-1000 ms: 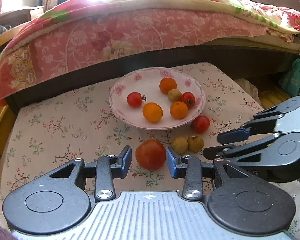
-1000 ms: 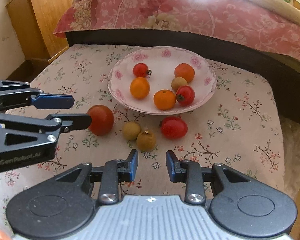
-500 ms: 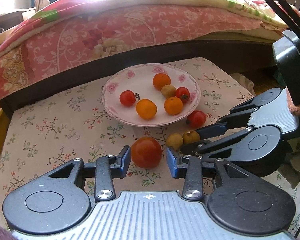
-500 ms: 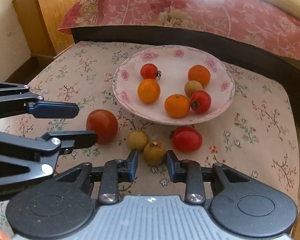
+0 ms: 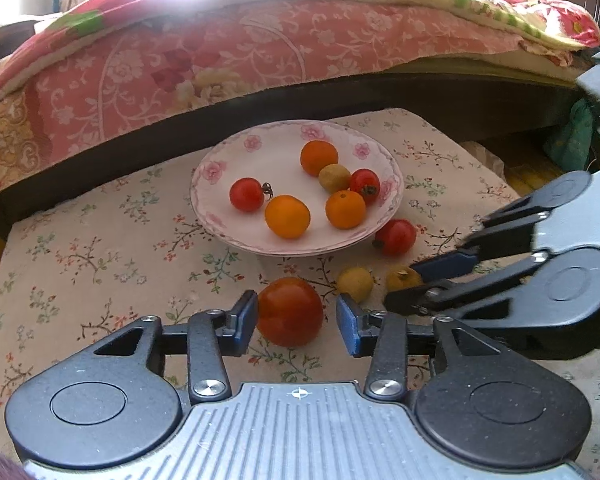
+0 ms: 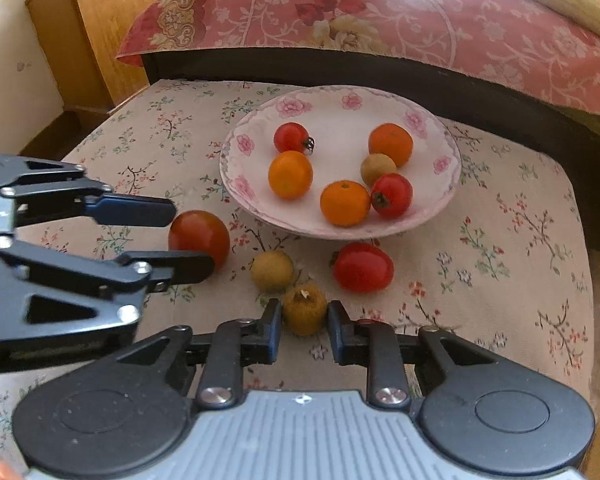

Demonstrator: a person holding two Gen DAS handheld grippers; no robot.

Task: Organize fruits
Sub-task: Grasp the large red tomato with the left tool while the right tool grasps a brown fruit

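right hand-held gripper (image 6: 304, 330) now lower and forward, closed on the brownish longan (image 6: 304, 309), left hand-held gripper (image 5: 296, 320) jaws opening wider around the large tomato (image 5: 290, 312)

Your left gripper (image 5: 296, 320) and right gripper (image 6: 304, 326) look alike: matte black speckled linkage arms ending in round housings, each with a raised disc, silver screw heads at the pivots, blue finger pads (image 5: 348, 330), and a ribbed grey plate with a small crosshair mark at bottom centre.
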